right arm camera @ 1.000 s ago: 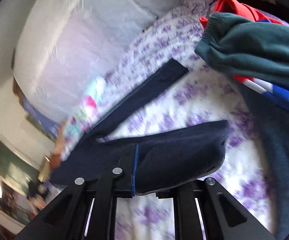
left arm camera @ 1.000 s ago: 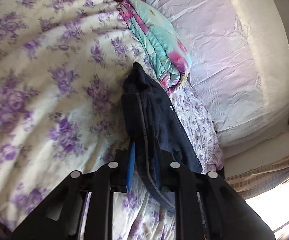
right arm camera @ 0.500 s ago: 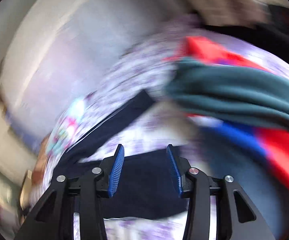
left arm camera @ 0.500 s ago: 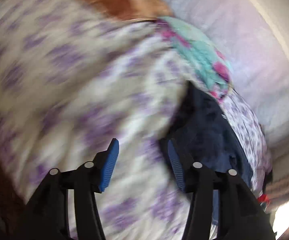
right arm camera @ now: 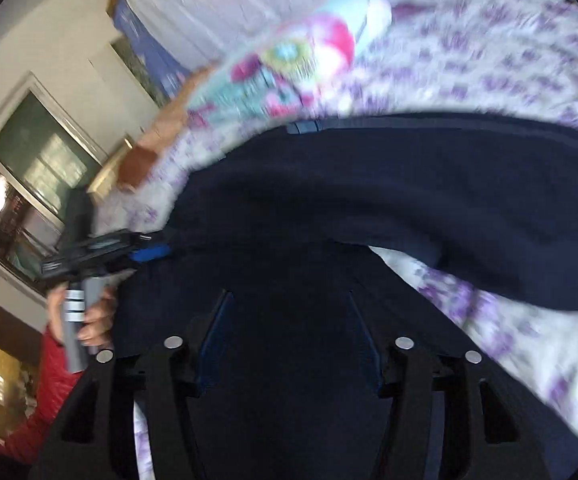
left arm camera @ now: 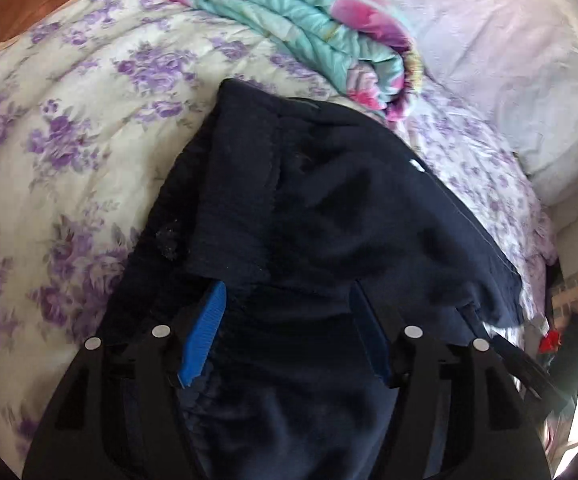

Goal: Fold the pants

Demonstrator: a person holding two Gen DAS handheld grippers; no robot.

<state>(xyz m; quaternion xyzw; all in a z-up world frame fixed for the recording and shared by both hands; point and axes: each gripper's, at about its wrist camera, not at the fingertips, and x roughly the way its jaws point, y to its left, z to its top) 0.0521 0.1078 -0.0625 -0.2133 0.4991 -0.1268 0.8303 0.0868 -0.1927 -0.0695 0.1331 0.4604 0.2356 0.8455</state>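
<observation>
Both jaws have just been opening: the left hand-held gripper (left arm camera: 285,332) and right hand-held gripper (right arm camera: 289,336) are spread apart over dark pants (left arm camera: 329,208), lower centre, on the bed (left arm camera: 69,120).

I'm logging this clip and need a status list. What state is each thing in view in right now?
Navy pants: folded over on themselves, lying on the bed.
Left gripper: open, jaws just widened, over the pants, pads not pressing.
Right gripper: open, jaws just widened, over the pants.
Teal and pink quilt: folded, beside the pants.
Floral bedspread: spread out, slightly rumpled.
</observation>
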